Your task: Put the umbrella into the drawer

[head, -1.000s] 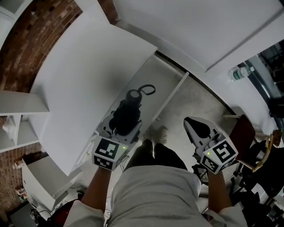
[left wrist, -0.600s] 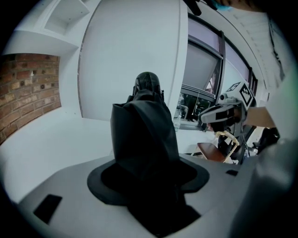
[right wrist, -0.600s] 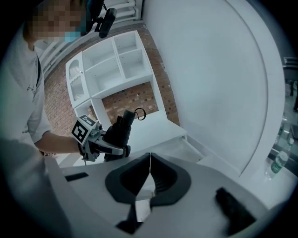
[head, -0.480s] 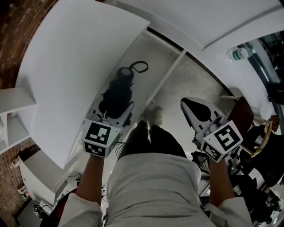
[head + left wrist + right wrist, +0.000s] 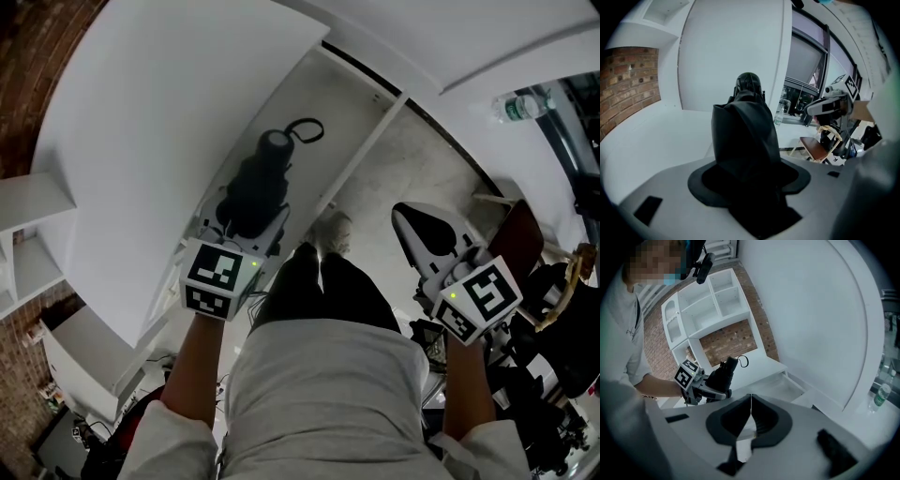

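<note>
A folded black umbrella with a wrist loop at its far end hangs over the open white drawer. My left gripper is shut on the umbrella's near end, jaws wide around its bundled fabric. In the left gripper view the umbrella fills the space between the jaws and sticks out ahead. My right gripper stays to the right of the drawer, shut and empty. The right gripper view shows its own jaws meeting, with the umbrella and drawer beyond.
The white cabinet top lies left of the drawer. A water bottle stands on the white counter at upper right. A brown chair stands at right. White shelves stand against a brick wall. The person's legs and shoe are below the drawer.
My left gripper has sunk toward the drawer with the umbrella still in it. The right gripper has dropped a little and stayed shut.
</note>
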`<state>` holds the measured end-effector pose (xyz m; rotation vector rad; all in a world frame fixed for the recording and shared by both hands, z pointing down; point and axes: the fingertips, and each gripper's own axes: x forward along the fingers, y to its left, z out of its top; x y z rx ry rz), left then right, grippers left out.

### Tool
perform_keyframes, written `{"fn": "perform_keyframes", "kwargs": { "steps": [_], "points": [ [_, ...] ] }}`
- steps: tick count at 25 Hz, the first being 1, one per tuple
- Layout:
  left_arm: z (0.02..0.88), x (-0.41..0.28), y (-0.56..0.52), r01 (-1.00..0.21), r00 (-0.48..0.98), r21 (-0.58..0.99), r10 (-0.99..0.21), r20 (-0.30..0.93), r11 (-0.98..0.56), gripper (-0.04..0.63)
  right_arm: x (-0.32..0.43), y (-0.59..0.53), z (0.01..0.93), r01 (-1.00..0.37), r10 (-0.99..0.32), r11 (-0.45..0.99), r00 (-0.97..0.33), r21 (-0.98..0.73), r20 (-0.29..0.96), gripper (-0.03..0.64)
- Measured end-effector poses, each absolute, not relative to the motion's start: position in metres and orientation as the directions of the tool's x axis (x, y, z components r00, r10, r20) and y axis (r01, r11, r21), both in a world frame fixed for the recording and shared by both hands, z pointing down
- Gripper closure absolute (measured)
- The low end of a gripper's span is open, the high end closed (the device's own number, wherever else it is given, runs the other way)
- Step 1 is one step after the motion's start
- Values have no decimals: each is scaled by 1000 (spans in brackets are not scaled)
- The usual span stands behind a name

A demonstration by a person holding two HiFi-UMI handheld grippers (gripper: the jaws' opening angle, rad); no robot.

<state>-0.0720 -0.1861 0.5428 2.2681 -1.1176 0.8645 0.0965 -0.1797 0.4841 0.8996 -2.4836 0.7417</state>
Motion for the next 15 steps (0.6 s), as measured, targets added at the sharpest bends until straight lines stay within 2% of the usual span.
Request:
{"fn": "perform_keyframes", "kwargs": {
  "steps": [15],
  "points": [
    [588,-82,-178,-813,448,130,-466,762,-568,321,84,-168,504,-673,-450,633,-722,-383,525,589]
  ]
}}
